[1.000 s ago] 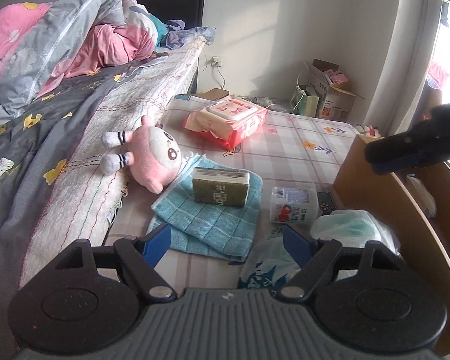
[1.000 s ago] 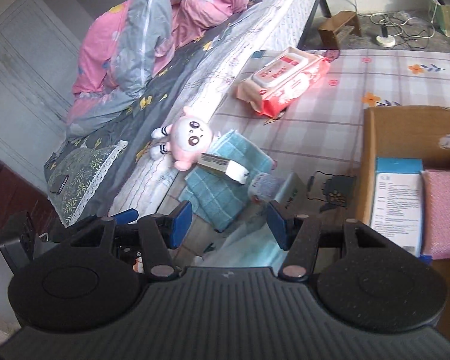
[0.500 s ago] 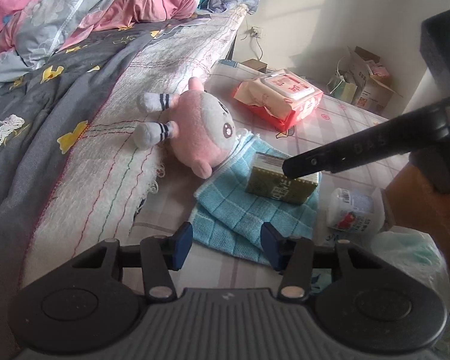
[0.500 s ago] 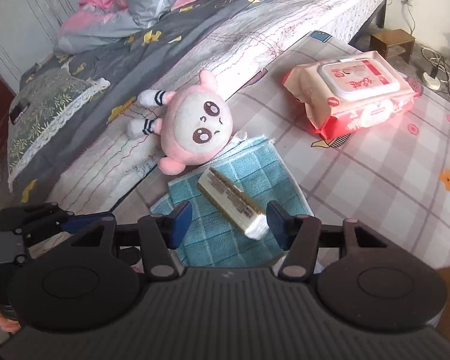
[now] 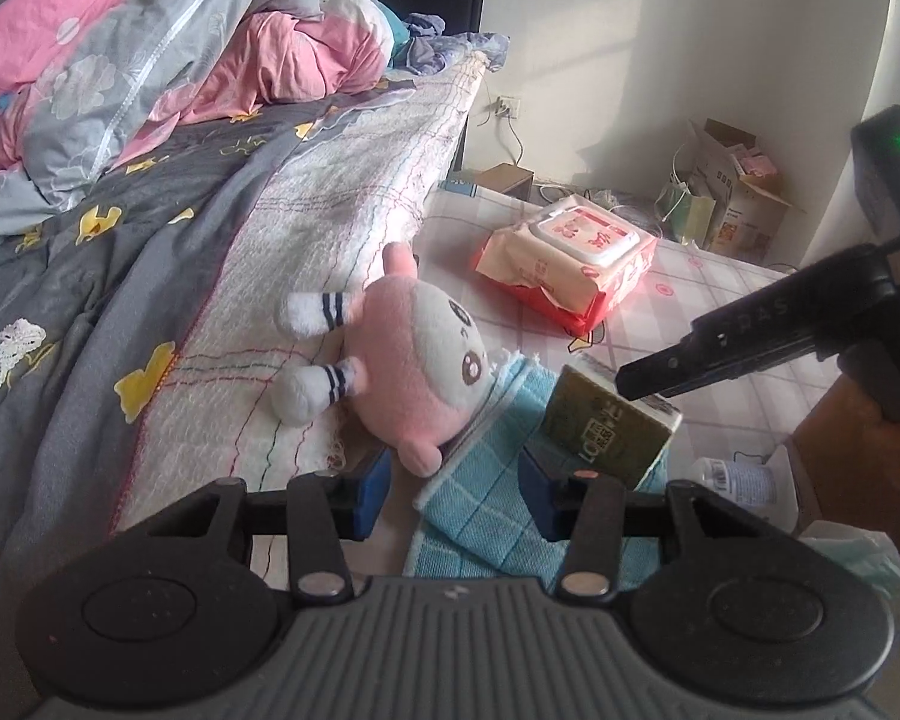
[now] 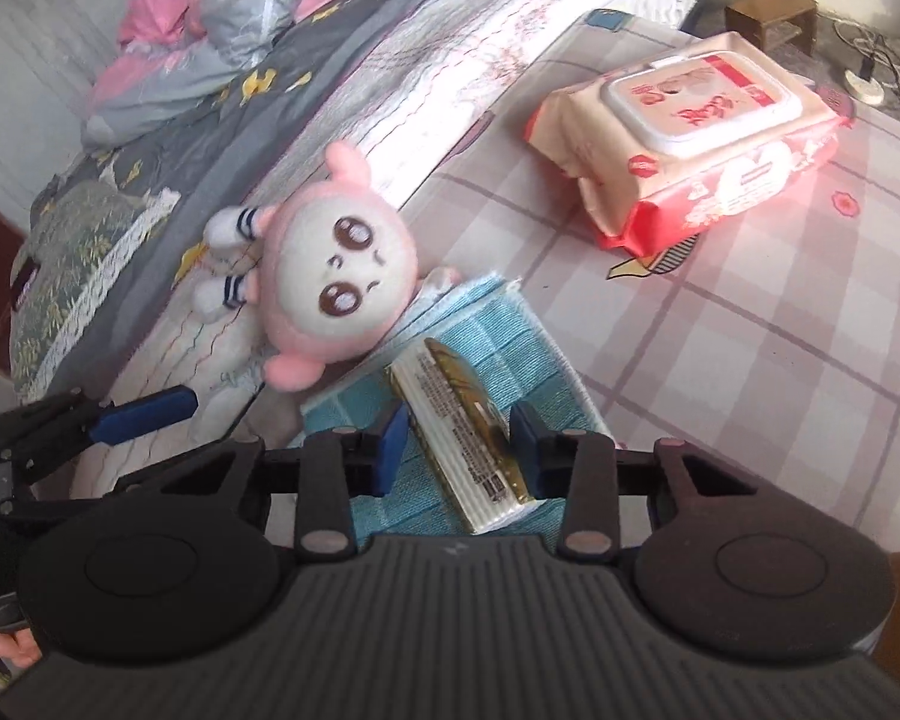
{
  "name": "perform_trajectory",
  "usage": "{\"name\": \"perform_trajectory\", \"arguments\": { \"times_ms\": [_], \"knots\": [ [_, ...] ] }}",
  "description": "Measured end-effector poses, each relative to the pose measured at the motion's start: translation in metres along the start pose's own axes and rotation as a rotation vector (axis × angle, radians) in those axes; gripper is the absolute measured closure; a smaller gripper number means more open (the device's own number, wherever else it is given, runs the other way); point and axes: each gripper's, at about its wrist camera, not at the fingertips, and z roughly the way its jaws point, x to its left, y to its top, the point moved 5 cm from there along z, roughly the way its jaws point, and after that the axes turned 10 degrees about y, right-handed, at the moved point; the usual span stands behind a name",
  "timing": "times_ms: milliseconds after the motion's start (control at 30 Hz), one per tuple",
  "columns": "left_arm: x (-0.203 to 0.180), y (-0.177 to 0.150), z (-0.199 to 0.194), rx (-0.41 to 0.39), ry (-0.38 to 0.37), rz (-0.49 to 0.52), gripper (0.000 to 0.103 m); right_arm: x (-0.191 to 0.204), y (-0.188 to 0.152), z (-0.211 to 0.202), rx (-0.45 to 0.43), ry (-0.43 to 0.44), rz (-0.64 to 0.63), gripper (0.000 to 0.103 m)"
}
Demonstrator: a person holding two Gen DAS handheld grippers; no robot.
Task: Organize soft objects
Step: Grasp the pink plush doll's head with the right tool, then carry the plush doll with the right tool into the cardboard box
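A pink plush doll lies against the bed edge, its head on a folded blue towel. A green-gold tissue pack rests on the towel. My right gripper straddles the pack. Its jaws are closing, and the blue pads touch both long sides. One of its fingers reaches over the pack in the left wrist view. My left gripper hovers half open just short of the doll's lower knob and the towel's edge, gripping nothing. One of its blue fingers shows beside the doll.
A red wet-wipes pack lies farther back on the checked cloth. The bed with a grey quilt runs along the left. A small white bottle, a plastic bag and a wooden box edge sit at right.
Both grippers moved in toward the doll and towel. The left jaws narrowed. The right gripper came down over the tissue pack and its jaws narrowed around it.
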Motion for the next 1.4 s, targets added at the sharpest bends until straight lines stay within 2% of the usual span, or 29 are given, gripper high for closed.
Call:
{"name": "perform_trajectory", "arguments": {
  "times_ms": [133,233,267,333,400,567,667,733,867,1133,1300,1400],
  "knots": [
    [-0.002,0.016,0.003,-0.044,0.018,0.020,0.053,-0.018,0.015,-0.025,-0.104,0.060,0.130,0.062],
    [-0.005,0.028,0.009,-0.067,0.037,0.046,0.047,-0.015,0.026,-0.026,-0.132,0.141,0.178,0.059],
    [-0.005,0.032,0.013,-0.067,0.045,0.053,0.046,-0.012,0.030,-0.022,-0.128,0.173,0.200,0.057],
    [-0.009,0.038,0.024,-0.055,0.046,0.082,0.037,-0.007,0.036,-0.009,-0.105,0.235,0.249,0.054],
    [-0.011,0.042,0.035,-0.043,0.062,0.106,0.036,-0.002,0.042,0.010,-0.072,0.281,0.290,0.052],
    [-0.010,0.047,0.062,0.016,0.091,0.114,0.036,0.000,0.057,0.054,-0.018,0.319,0.374,0.047],
    [-0.006,0.048,0.074,0.059,0.071,0.082,0.036,-0.004,0.062,0.079,0.010,0.351,0.432,0.045],
    [-0.005,0.048,0.081,0.080,0.071,0.076,0.031,-0.005,0.061,0.093,0.029,0.368,0.464,0.043],
    [-0.002,0.048,0.086,0.099,0.095,0.063,0.032,-0.001,0.059,0.107,0.045,0.385,0.470,0.034],
    [-0.006,0.059,0.054,0.059,0.079,0.043,0.035,0.012,0.062,0.077,0.023,0.430,0.433,0.031],
    [-0.016,0.068,0.013,0.006,0.053,0.025,0.035,0.027,0.059,0.037,-0.024,0.455,0.397,0.031],
    [-0.027,0.073,-0.019,-0.027,0.004,0.003,0.035,0.037,0.053,0.001,-0.067,0.463,0.368,0.031]
  ]
}}
